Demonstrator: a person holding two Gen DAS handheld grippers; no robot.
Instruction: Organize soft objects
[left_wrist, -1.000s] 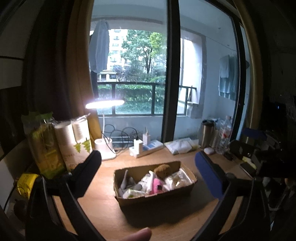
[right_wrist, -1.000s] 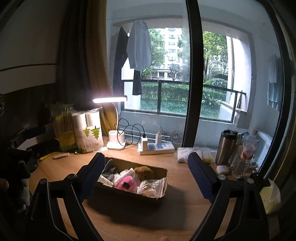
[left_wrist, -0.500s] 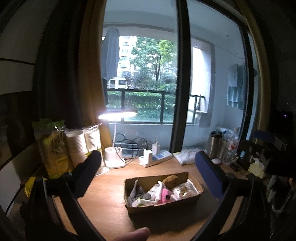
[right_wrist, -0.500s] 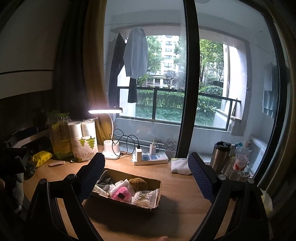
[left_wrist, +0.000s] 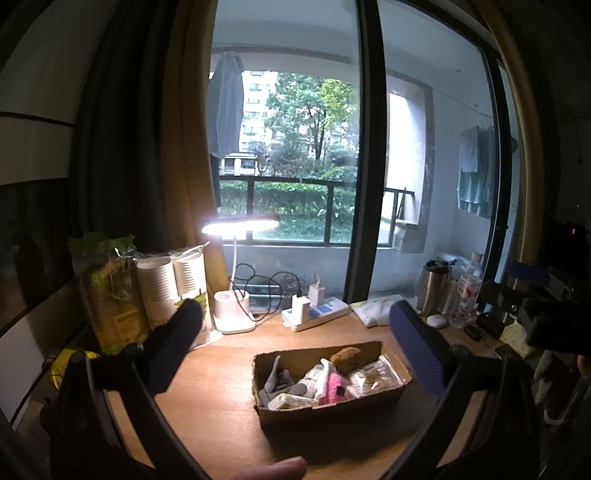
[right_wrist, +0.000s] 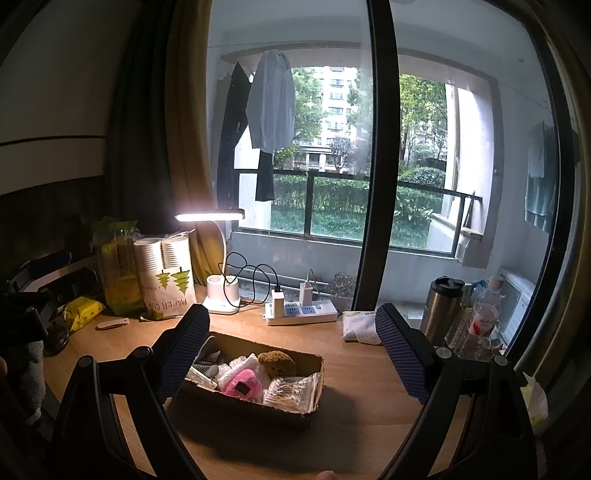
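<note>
A cardboard box sits on the wooden desk, filled with soft items: a grey sock, a pink fluffy piece, a brown sponge, white cloths and clear plastic packets. My left gripper is open and empty, held above and before the box. My right gripper is open and empty too, raised above the box.
A lit desk lamp, a power strip with chargers, paper cup packs, a steel tumbler, a water bottle and a folded white cloth line the desk's back by the window.
Both grippers have pulled back and risen, so the box sits lower and smaller in both views. Both stay open and empty.
</note>
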